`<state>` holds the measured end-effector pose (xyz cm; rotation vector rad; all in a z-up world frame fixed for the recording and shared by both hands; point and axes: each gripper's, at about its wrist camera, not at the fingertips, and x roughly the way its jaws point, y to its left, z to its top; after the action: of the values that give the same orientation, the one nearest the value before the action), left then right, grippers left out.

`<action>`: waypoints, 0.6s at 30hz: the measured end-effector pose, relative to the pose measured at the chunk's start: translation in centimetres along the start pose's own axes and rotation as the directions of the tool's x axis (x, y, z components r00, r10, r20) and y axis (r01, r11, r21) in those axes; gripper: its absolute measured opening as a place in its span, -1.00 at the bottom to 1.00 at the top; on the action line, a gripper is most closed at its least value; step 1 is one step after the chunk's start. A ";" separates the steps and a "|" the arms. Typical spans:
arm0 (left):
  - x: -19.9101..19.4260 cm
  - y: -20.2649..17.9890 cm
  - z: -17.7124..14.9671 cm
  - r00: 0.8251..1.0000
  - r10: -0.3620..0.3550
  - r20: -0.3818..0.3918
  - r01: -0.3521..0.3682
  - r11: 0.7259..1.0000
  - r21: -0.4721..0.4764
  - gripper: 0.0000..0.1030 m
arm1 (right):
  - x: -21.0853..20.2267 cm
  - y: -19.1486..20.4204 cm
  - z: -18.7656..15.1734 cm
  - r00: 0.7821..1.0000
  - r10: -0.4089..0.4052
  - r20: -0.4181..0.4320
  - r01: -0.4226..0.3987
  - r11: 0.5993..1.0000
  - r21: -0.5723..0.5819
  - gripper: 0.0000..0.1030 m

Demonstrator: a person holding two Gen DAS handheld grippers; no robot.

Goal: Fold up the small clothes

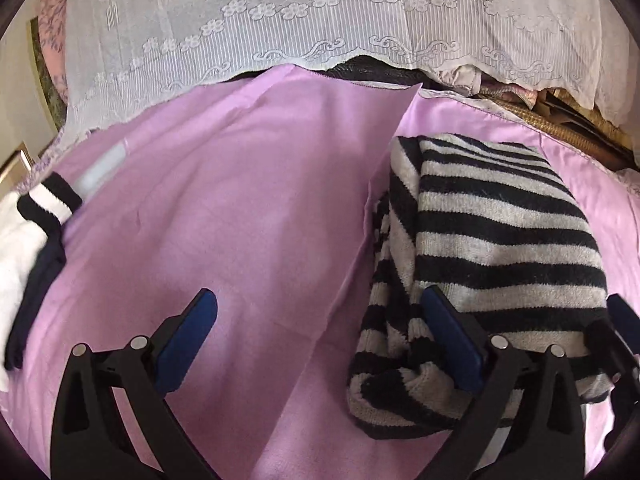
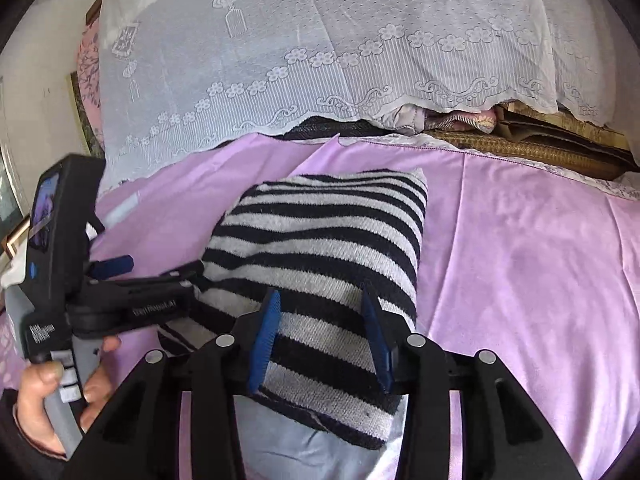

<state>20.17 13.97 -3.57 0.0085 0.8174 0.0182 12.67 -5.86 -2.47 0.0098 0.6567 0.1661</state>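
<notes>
A black-and-white striped knit garment (image 2: 320, 248) lies folded on the pink sheet (image 2: 520, 260). My right gripper (image 2: 320, 316) stands over its near end, the blue pads (image 2: 264, 336) on either side of a flat strip of knit that shows no pinch, so it reads as open. In the left wrist view the same striped garment (image 1: 496, 232) lies to the right. My left gripper (image 1: 318, 294) is wide open, its right finger (image 1: 452, 336) over the garment's left edge, with mostly bare sheet between the fingers. A hand (image 2: 52, 392) holds the left gripper (image 2: 156, 270) at the garment's left side.
A white and dark garment (image 1: 32, 232) lies at the sheet's left edge. A white lace cloth (image 1: 320, 20) covers a pile along the back, with a woven mat (image 2: 520, 146) at the back right. A pale blue cloth (image 2: 280, 448) shows under the striped garment's near edge.
</notes>
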 end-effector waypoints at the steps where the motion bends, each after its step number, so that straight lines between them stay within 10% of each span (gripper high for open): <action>1: 0.1 0.3 -0.3 1.000 -0.009 -0.003 0.009 1.000 -0.007 0.92 | 0.2 0.2 -0.5 1.000 -0.008 -0.007 0.007 1.000 -0.030 -0.04; 18: -0.7 0.7 -3.2 0.999 0.020 0.037 -0.019 0.999 -0.036 0.92 | -0.1 0.2 -1.5 1.000 0.015 -0.007 -0.015 0.999 -0.038 -0.01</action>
<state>17.39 14.66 -5.25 -0.0163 0.7796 0.0510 11.61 -5.75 -3.55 -0.0222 0.6598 0.1927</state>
